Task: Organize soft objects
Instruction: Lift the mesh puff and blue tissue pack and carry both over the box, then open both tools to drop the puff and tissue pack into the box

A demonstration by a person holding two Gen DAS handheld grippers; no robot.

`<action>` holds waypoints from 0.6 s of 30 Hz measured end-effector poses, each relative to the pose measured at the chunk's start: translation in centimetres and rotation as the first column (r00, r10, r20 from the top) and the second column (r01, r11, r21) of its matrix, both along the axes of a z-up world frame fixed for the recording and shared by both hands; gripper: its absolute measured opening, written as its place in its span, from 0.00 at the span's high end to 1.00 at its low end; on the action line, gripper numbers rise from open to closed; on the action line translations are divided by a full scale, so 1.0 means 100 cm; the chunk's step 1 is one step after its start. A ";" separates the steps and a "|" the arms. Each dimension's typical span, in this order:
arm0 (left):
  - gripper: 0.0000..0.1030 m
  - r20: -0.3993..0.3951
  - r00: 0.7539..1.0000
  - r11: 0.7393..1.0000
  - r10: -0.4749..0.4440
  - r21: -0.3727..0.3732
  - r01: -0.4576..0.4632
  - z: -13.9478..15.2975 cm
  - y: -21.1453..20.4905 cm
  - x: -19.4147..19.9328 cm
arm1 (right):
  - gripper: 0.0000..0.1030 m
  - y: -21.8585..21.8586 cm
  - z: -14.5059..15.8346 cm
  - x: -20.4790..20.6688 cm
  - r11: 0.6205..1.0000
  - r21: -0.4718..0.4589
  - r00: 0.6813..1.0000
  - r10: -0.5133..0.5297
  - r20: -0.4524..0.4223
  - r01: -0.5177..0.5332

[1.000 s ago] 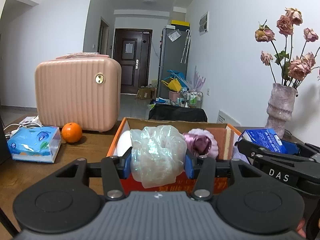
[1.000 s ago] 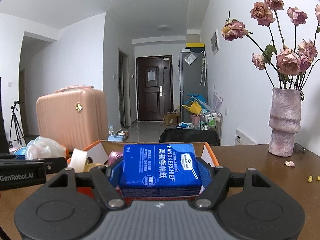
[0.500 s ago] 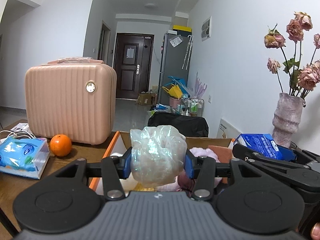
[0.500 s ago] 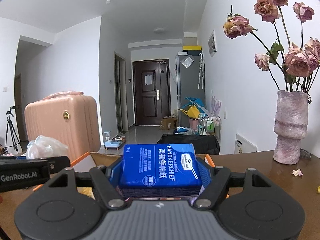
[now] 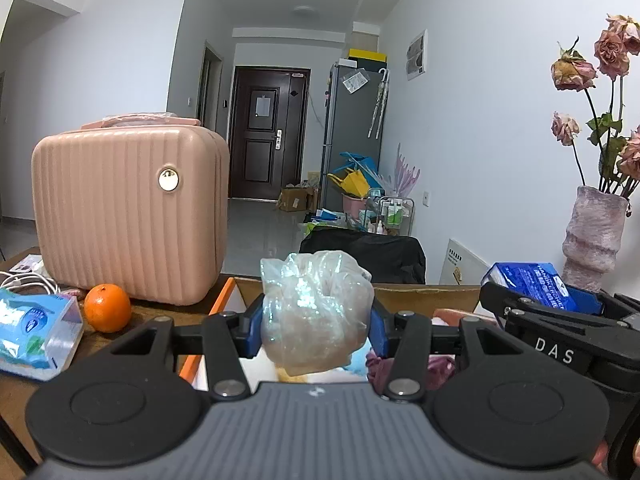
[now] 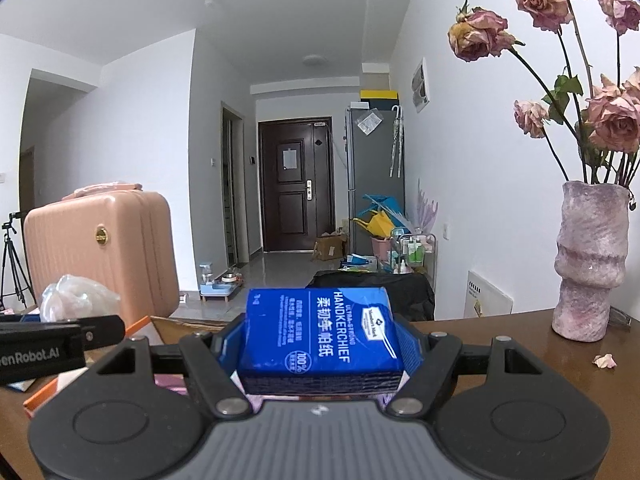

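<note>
The crumpled plastic bag [image 5: 316, 312] sits pinched between the pads of the left claw [image 5: 316, 322], bulging above and below them; it looks nearly weightless, limp and slick, so a squeeze across its bunched middle, as here, seems the safest hold. The blue tissue pack [image 6: 320, 336] lies flat in the right claw [image 6: 320, 354], gripped by its two short sides, and likely light, squashy and smooth-wrapped, best held broad across its width. Below and just ahead of both claws is the open box [image 5: 420, 290] on the surface [image 6: 500, 344].

White walls [image 5: 480, 128], dark door [image 5: 266, 132]
</note>
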State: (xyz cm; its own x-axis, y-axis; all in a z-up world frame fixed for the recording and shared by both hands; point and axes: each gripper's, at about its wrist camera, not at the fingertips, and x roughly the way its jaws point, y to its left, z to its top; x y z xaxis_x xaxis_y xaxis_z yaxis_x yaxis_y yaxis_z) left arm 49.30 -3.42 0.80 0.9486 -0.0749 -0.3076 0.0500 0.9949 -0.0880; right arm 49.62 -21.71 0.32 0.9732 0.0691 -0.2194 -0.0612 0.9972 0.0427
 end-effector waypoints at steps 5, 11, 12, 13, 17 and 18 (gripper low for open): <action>0.51 0.000 1.000 1.000 -0.002 0.006 0.002 -0.001 -0.001 0.014 | 0.30 -0.001 0.000 0.013 1.000 0.007 1.000 0.007 -0.008 -0.007; 0.51 -0.009 1.000 1.000 -0.001 0.015 0.002 -0.004 -0.003 0.030 | 0.30 0.002 0.000 0.029 0.999 0.016 0.999 0.042 -0.023 -0.041; 0.51 -0.011 1.000 1.000 -0.001 0.016 0.001 -0.004 -0.003 0.032 | 0.30 0.003 0.000 0.032 0.999 0.015 0.999 0.046 -0.025 -0.046; 0.51 -0.014 1.000 1.000 -0.002 0.016 0.002 -0.004 -0.003 0.035 | 0.30 0.004 -0.001 0.034 0.999 0.015 0.998 0.051 -0.028 -0.051; 0.51 -0.030 1.000 1.000 -0.005 0.009 0.005 -0.006 0.000 0.045 | 0.30 0.008 -0.002 0.044 0.998 0.015 0.997 0.066 -0.040 -0.065; 0.51 -0.034 0.999 1.000 -0.005 0.007 0.005 -0.006 0.001 0.047 | 0.30 0.008 -0.002 0.046 0.998 0.016 0.997 0.069 -0.043 -0.069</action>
